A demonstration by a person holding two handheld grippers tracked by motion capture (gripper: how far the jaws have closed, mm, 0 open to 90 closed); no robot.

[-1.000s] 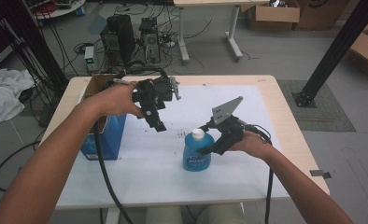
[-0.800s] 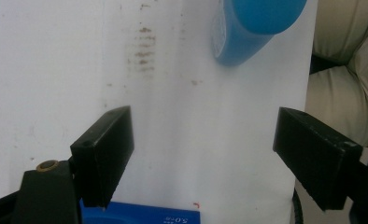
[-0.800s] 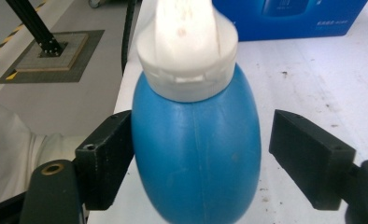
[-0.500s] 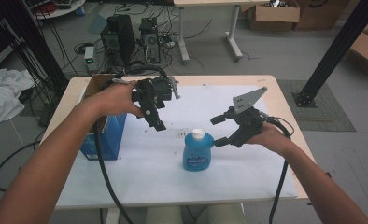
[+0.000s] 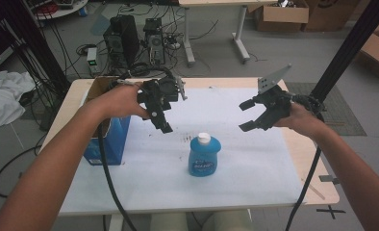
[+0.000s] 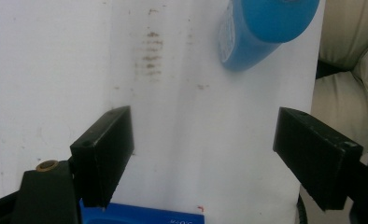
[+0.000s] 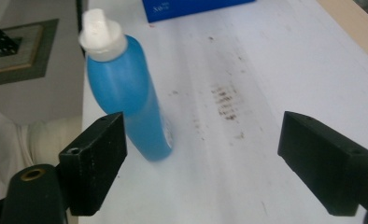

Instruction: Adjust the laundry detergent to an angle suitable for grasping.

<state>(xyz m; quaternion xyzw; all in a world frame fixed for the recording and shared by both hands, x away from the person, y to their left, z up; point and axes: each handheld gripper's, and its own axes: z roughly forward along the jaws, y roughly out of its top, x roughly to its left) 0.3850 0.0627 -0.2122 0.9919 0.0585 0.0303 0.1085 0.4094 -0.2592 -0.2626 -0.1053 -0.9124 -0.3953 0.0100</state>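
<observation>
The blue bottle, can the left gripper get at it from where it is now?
Probably yes. The blue bottle stands upright and alone on the white sheet, and the left gripper hangs open above it to the left with nothing between them.

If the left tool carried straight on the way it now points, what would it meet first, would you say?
Most likely the bare white table cover: the left tool stands open over it, and the blue bottle lies farther off to one side, though depth is unclear.

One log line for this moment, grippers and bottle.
blue bottle: upright on table, free | right gripper: open, jaws just opened, empty | left gripper: open, empty
</observation>
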